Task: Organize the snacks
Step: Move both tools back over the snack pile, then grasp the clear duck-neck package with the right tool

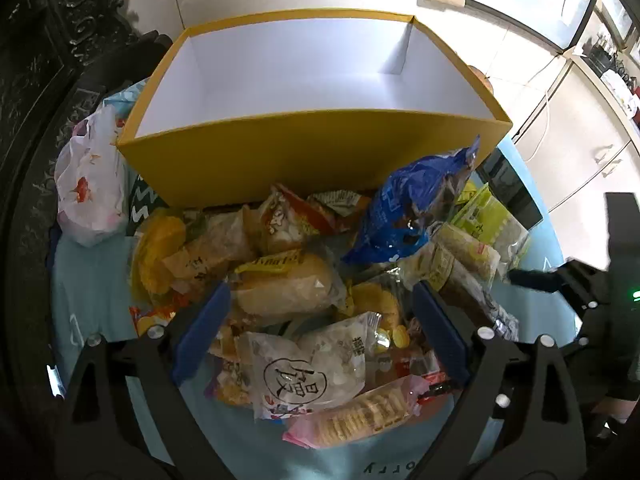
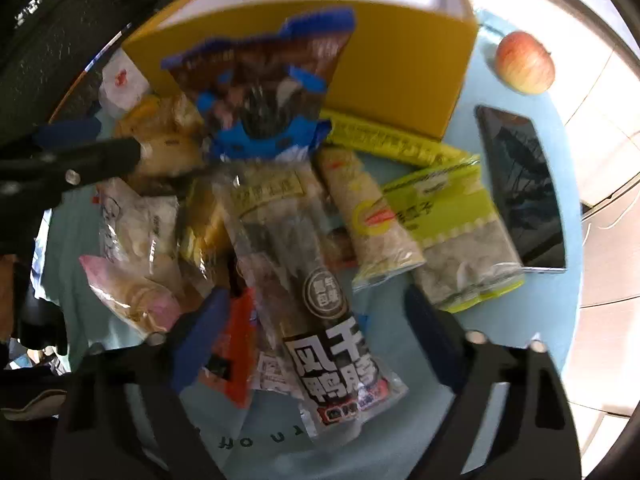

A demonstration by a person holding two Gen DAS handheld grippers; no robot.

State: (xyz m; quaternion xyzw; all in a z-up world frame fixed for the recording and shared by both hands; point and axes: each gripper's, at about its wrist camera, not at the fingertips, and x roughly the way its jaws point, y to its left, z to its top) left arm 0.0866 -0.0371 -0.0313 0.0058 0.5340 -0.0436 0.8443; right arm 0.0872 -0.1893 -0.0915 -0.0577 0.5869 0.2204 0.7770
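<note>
**Inspector:** What is lying at the far left?

**Assistant:** A white plastic bag (image 1: 90,184) is sitting on the counter (image 1: 92,280), beside the yellow box (image 1: 304,156), which is standing open.

**Inspector:** And the left hand-held gripper (image 1: 320,320)?

**Assistant:** Its jaws are standing apart over the snack pile (image 1: 288,280), gripping nothing.

**Inspector:** Further right?

**Assistant:** The right hand-held gripper (image 2: 316,328) is also spread wide, straddling a duck-sausage packet (image 2: 320,300). A blue bag (image 2: 260,92) is leaning on the box. An apple (image 2: 525,62) and a phone (image 2: 520,188) are lying at the far right.

Your right wrist view is blurring the blue bag (image 2: 260,88) and the box (image 2: 400,68), whose top edge is running out of frame. The box is hiding most of the apple (image 1: 482,80) in your left view.
</note>
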